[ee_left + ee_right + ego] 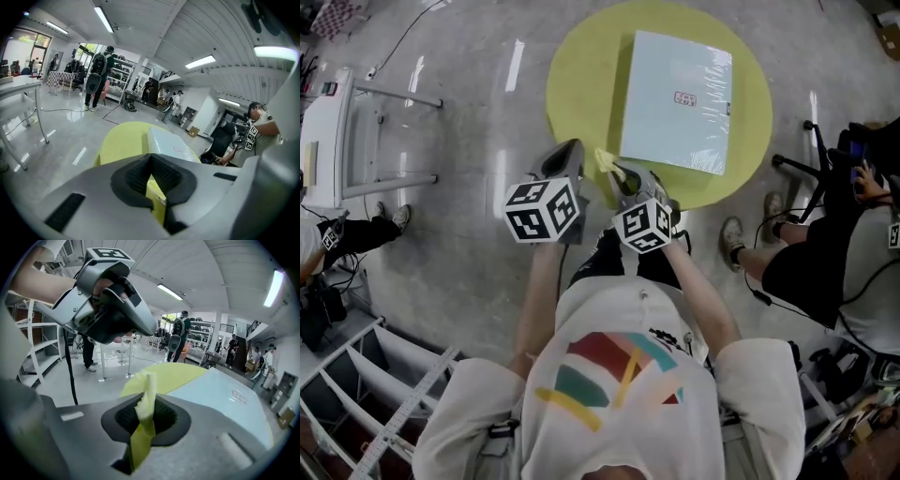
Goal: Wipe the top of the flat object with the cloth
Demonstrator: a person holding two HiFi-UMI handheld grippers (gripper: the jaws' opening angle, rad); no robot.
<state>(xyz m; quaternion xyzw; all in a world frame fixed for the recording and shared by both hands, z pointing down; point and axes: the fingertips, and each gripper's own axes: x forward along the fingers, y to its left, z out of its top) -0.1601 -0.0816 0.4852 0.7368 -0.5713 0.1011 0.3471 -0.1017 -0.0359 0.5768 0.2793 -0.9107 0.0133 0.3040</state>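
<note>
A flat pale-blue box [675,98] in clear wrap lies on a round yellow table [581,75]. My right gripper [619,173] hovers at the table's near edge, just short of the box, shut on a yellow cloth [605,159]. In the right gripper view the cloth [149,390] sticks up from the closed right gripper [145,420], with the box [225,399] ahead to the right. My left gripper [569,148] is beside it on the left, shut; nothing hangs from it. In the left gripper view a yellow strip shows in the slit of the left gripper [151,164]; cloth or table, I cannot tell.
A seated person [825,253] and a stand's legs [797,164] are close to the table's right side. A white frame [328,131] stands at the left and white shelving [366,375] at the lower left. People stand far across the room [98,75].
</note>
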